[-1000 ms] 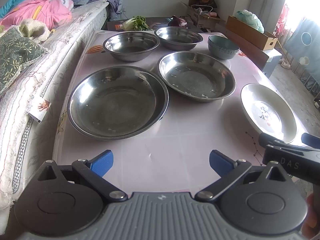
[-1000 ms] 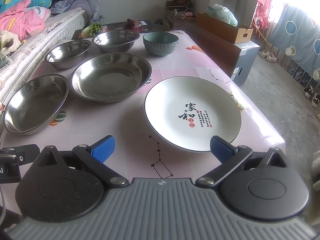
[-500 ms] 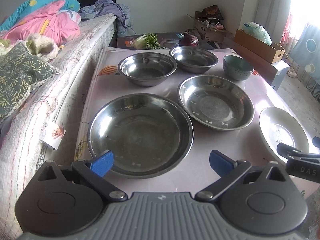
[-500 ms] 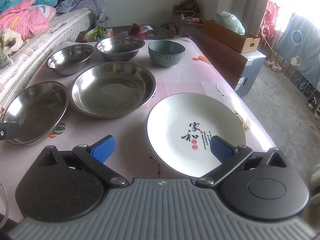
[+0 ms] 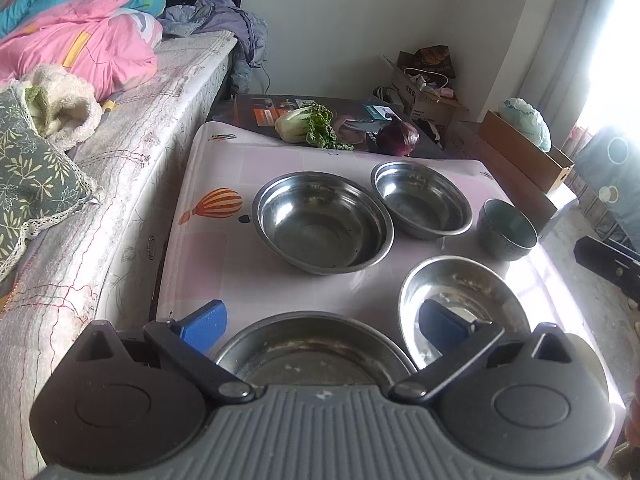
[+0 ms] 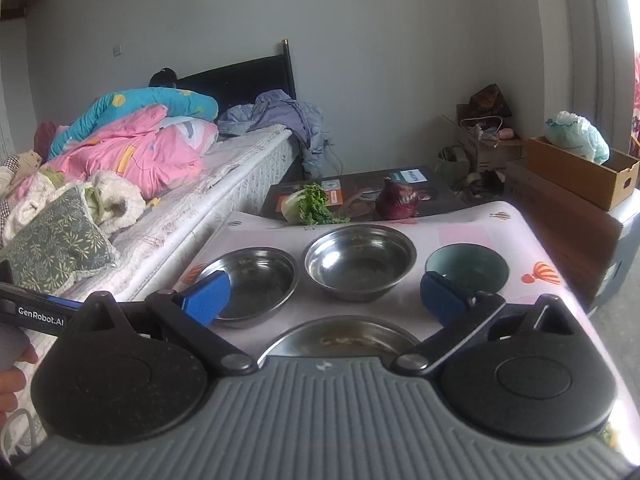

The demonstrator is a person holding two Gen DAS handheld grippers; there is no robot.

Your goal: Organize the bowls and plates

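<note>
On the pink table stand two deep steel bowls, a teal ceramic bowl and two shallow steel basins. My left gripper is open and empty above the near left basin. My right gripper is open and empty above the near right basin, facing the deep steel bowls and the teal bowl. The white plate is out of view.
A bed with quilts runs along the table's left edge. A cabbage and a purple onion lie on a dark board beyond the table's far end. Cardboard boxes stand at the right.
Both grippers have moved forward over the table and tilted up. The white plate has dropped out of both views. Both stay open and empty.
</note>
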